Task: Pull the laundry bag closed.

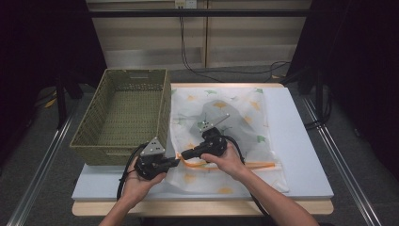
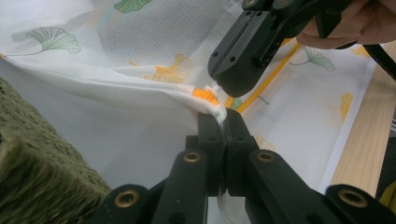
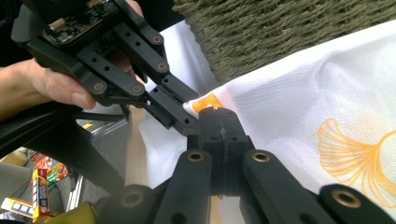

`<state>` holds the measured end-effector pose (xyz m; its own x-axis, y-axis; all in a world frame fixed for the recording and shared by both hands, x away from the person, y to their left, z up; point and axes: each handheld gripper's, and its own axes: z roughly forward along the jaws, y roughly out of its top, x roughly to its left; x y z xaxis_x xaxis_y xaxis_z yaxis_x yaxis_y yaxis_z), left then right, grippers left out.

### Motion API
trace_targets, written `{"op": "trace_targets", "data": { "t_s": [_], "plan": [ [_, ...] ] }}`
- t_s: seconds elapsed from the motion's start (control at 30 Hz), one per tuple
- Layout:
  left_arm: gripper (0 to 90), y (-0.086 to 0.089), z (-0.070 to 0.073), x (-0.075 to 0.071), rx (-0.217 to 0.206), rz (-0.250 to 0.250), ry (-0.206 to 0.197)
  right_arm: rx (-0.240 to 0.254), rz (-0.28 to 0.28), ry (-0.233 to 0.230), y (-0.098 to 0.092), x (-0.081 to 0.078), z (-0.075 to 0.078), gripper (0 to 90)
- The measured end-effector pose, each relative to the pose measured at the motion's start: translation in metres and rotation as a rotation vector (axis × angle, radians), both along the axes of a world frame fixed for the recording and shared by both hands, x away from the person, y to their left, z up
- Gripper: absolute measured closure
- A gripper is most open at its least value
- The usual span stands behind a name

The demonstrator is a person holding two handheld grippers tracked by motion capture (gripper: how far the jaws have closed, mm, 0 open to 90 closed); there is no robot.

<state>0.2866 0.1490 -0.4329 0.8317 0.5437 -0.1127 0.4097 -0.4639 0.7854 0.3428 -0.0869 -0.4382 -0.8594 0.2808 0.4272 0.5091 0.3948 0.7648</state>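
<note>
Mesh laundry bag (image 1: 235, 122) lies flat just right of the woven basket (image 1: 123, 113), its orange-zippered corner nearest the basket pinched by both the left gripper (image 2: 219, 116) and right gripper (image 3: 212, 112) — jaws clamped together on fabric (likely anchoring it to work the zipper).

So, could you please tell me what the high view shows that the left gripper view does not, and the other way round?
The high view alone takes in the whole woven basket, the grey table top, both of the person's forearms and the cables on the floor behind. The left gripper view alone gives the close detail: the left gripper shut on the white mesh bag at its corner, next to an orange tab, with the right gripper clamped just beyond. Both share the leaf-printed bag, its orange zipper line, both grippers and part of the basket.
</note>
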Motion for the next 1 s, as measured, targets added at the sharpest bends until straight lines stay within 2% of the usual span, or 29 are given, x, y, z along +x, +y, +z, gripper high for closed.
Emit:
{"op": "trace_targets", "data": {
  "t_s": [0.27, 0.63, 0.73, 0.9, 1.0],
  "plan": [
    [88.3, 0.0017, 0.003, 0.0001, -0.016, -0.002, -0.011, -0.009, -0.019, 0.014, -0.0007, 0.0003, 0.0008, 90.0],
    [88.3, 0.0026, 0.003, 0.0004, -0.018, -0.004, -0.011, -0.042, -0.037, -0.007, -0.0019, -0.0005, -0.0006, 90.0],
    [88.3, 0.0032, 0.0042, -0.0002, -0.014, -0.005, -0.016, -0.034, -0.037, -0.005, -0.0024, -0.0013, 0.0002, 90.0],
    [88.4, 0.0042, 0.0049, -0.0008, -0.028, -0.003, -0.015, -0.06, -0.047, -0.03, -0.0026, -0.0027, 0.001, 90.0],
    [88.4, 0.0062, 0.0047, -0.0008, -0.026, -0.003, -0.015, -0.062, -0.057, -0.026, -0.0065, -0.0019, -0.001, 90.0]
  ]
}}
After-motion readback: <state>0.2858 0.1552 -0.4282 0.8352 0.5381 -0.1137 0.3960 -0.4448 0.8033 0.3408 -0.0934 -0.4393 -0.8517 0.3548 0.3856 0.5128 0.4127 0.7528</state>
